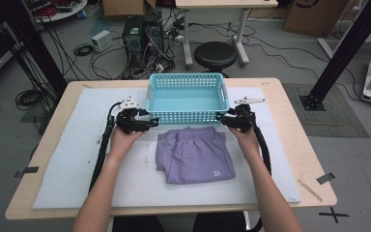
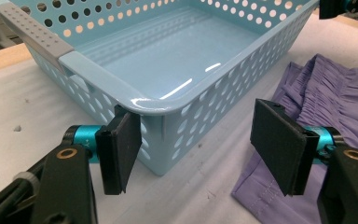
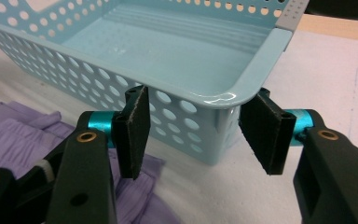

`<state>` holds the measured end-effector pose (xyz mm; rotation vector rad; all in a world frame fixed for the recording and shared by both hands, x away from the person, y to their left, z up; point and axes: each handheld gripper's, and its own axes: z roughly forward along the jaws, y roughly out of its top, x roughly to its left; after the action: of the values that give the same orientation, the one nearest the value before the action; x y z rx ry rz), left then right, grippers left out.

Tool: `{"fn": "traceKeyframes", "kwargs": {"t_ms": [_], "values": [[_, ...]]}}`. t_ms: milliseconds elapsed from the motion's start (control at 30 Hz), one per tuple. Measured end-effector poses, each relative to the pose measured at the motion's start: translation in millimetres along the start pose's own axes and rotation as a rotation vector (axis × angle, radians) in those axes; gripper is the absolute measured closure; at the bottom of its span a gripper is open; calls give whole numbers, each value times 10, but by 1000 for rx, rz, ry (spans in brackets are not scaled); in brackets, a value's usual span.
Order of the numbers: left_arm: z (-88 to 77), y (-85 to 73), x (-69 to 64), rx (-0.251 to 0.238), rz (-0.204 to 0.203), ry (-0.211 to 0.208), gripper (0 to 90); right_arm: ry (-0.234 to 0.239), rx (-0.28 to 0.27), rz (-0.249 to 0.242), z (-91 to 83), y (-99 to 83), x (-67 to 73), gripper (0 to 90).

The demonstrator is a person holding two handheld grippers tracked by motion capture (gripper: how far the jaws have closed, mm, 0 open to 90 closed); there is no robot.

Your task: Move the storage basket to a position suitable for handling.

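Observation:
A light blue perforated basket (image 1: pixel 187 96) stands empty at the far middle of the table. Just in front of it lies a folded pair of purple shorts (image 1: pixel 195 154). My left gripper (image 1: pixel 147 122) is at the basket's near left corner (image 2: pixel 149 105), which sits between its wide-open pads (image 2: pixel 121 151) without being pinched. At the near right corner (image 3: pixel 223 100) is my right gripper (image 1: pixel 224 120), its pads (image 3: pixel 133 137) standing on either side of that corner with small gaps. The shorts (image 2: pixel 321 93) lie beside the left gripper's right jaw, and the shorts (image 3: pixel 23 135) reach under the right gripper's left jaw.
A white mat (image 1: pixel 77 159) covers most of the wooden table (image 1: pixel 290 111). Behind the table are a black stool (image 1: pixel 215 54), computer towers (image 1: pixel 142 31) and loose cables on the floor. Black frame posts rise at the far left and far right.

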<state>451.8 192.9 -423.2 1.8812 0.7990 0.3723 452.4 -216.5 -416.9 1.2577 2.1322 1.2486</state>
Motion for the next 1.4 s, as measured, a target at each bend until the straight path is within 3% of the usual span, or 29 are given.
{"fn": "traceKeyframes", "kwargs": {"t_ms": [33, 200, 300, 500, 667, 767, 933, 1100, 1300, 1400], "values": [[-2, 4, -6, 4, 2, 3, 332, -14, 4, -2, 1, 0, 9, 391], [-80, 49, -67, 41, 47, 55, 313, -44, 2, 12, -36, -8, -18, 334], [-175, 21, -114, 14, 73, 107, 296, -61, -4, 34, -99, -30, -52, 304], [-421, -101, -151, -65, 10, 142, 281, -87, -46, 24, -301, -88, -42, 278], [-632, -195, -352, -102, 2, 156, 281, -112, -77, -6, -523, -218, 62, 275], [-714, -259, -504, -93, -11, 145, 281, -138, -92, 20, -694, -380, 126, 280], [-771, -392, -829, -67, -18, 93, 281, -149, -86, 46, -841, -519, 180, 282], [-759, -540, -1111, -28, -47, 36, 284, -159, -83, 23, -993, -686, 284, 283], [-731, -611, -1329, 13, -57, -5, 284, -118, -81, 20, -1143, -849, 438, 283], [-718, -633, -1378, 36, -83, -20, 284, -92, -51, -2, -1181, -928, 508, 283]]}}
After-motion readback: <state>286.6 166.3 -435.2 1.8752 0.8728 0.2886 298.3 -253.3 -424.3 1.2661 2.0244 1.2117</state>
